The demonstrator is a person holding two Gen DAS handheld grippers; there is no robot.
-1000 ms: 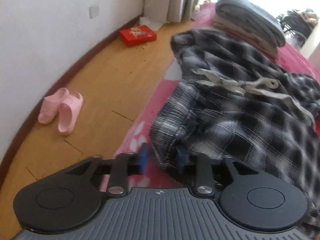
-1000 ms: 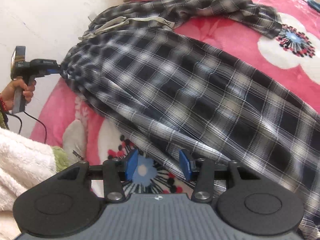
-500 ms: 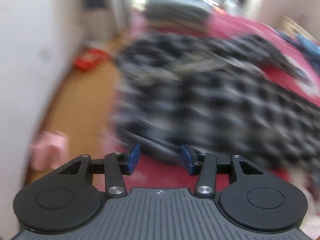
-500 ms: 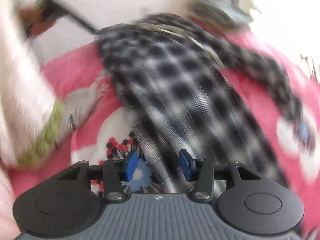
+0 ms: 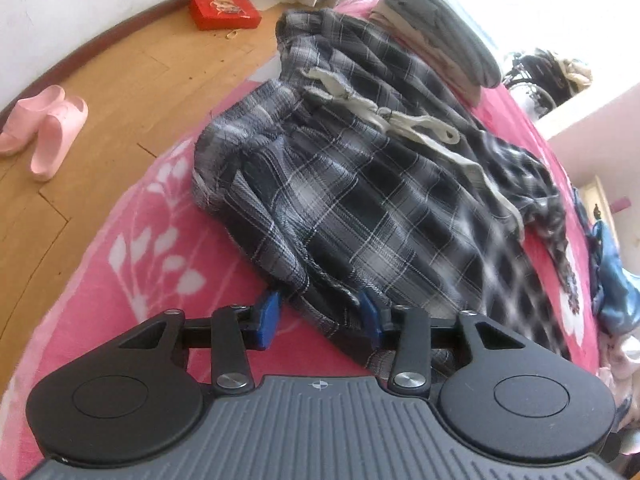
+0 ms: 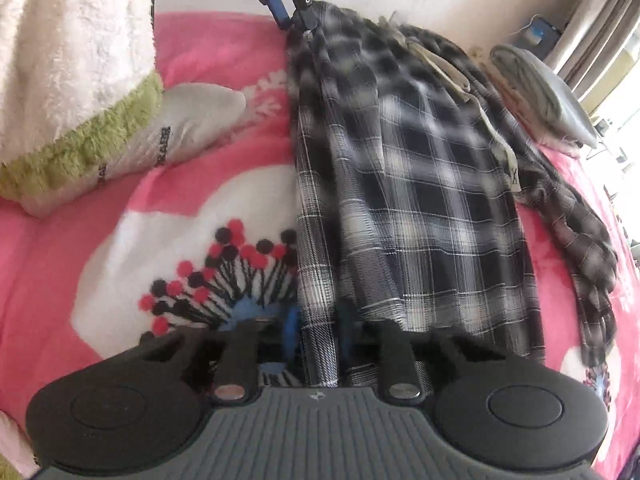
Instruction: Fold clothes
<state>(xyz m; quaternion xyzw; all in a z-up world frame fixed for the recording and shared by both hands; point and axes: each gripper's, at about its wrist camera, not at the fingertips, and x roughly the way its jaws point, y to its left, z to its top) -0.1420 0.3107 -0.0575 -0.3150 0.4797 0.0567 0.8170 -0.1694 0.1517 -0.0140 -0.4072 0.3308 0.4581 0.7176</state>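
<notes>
We have the plaid trousers spread on the pink floral blanket, and we are taking hold of one long edge at both ends. Our left gripper is closing: its blue pads stand a little apart, with the bunched waist corner lying between them and not yet clearly pinched. Our right gripper is closing too, its fingers nearly together on the narrow plaid hem that runs straight between them; the pads themselves are hidden by cloth and shadow, so we judge the grip from the fabric passing through. To do this well, we should let both sets of fingers finish clamping before lifting, catching every layer of the edge rather than the top one only. The drawstring lies well beyond the left fingertips, and should stay clear. The folded stack sits far ahead, so we should carry the edge across without dragging cloth into it.
</notes>
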